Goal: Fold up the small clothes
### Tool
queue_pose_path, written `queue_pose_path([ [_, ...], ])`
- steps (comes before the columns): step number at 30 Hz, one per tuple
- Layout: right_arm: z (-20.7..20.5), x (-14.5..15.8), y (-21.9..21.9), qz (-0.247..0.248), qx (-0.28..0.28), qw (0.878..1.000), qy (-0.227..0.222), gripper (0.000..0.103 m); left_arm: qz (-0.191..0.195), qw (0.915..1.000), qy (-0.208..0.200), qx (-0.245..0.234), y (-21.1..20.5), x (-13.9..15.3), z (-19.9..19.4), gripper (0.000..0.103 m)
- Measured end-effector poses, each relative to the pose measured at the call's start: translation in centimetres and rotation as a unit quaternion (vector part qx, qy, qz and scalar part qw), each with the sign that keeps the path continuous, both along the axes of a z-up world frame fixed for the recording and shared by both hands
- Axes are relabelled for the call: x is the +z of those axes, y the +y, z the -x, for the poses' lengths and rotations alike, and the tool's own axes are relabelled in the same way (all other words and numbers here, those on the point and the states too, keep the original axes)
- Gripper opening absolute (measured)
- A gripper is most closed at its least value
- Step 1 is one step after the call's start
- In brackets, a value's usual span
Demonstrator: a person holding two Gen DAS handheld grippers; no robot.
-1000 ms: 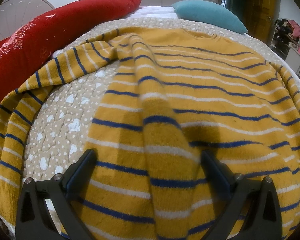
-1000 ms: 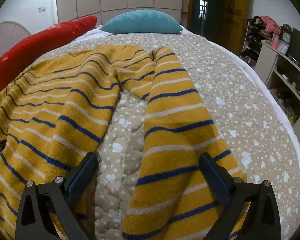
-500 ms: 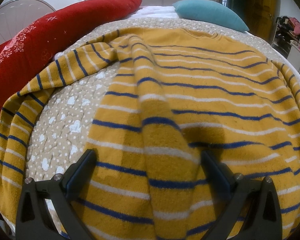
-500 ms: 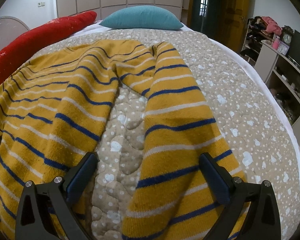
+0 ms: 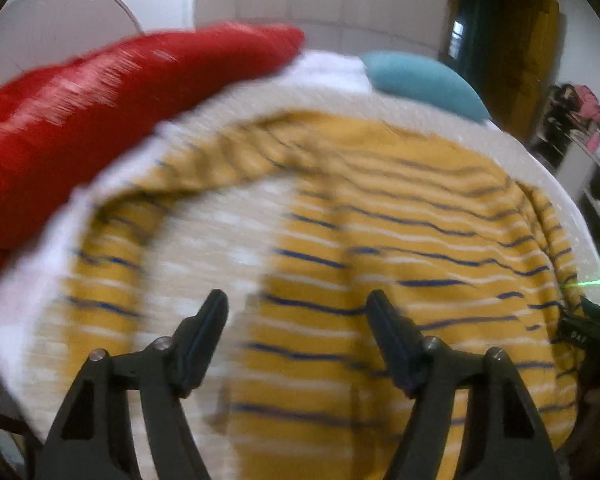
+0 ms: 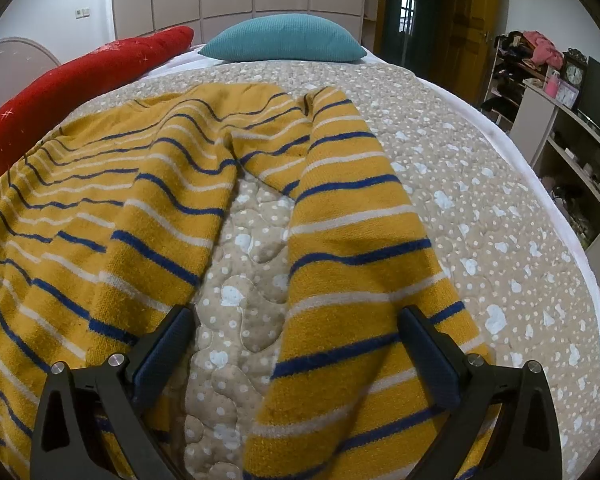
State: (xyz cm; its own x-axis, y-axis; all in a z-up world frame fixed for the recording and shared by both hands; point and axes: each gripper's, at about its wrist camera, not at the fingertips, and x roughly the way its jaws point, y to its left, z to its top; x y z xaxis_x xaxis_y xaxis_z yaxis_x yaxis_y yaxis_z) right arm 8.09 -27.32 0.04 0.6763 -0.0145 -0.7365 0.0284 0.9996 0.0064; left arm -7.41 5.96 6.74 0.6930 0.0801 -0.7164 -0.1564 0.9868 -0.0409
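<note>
Only one sweater point(image 6: 172, 216) lies on the bed cover point(image 6: 480, 184), mustard yellow with blue and white stripes, body spread flat and two sleeves out to the sides. Beyond it lie two pillows: one long red pillow point(image 6: 80, 76) and one teal pillow point(image 6: 284, 40). Both grippers tilt down toward the bed. The left gripper point(image 5: 296, 320), blurred, hangs above the sweater's body, jaws closing on nothing. The right gripper point(image 6: 294, 332) hovers low, jaws wide around one sleeve point(image 6: 352, 240), pads apart from it.

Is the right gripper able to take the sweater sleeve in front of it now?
Probably yes. The right gripper is open, the striped sleeve lies flat on the quilt just ahead, and nothing covers it.
</note>
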Motion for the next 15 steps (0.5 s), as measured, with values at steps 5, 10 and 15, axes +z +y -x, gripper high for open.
queue_pose_path([
  [5,0.3,-0.1,-0.1,0.009,0.0,1.0,0.0,0.103,-0.03,0.9944,-0.012,0.1,8.6,1.5,2.7,0.094],
  [10,0.4,-0.2,-0.1,0.015,0.0,1.0,0.009,0.103,0.038,0.9897,0.077,0.115,13.3,-2.8,1.2,0.093],
  [15,0.5,-0.3,-0.2,0.015,0.0,1.0,0.011,0.103,-0.009,0.9897,0.109,0.093,12.8,-3.2,-0.1,0.012],
])
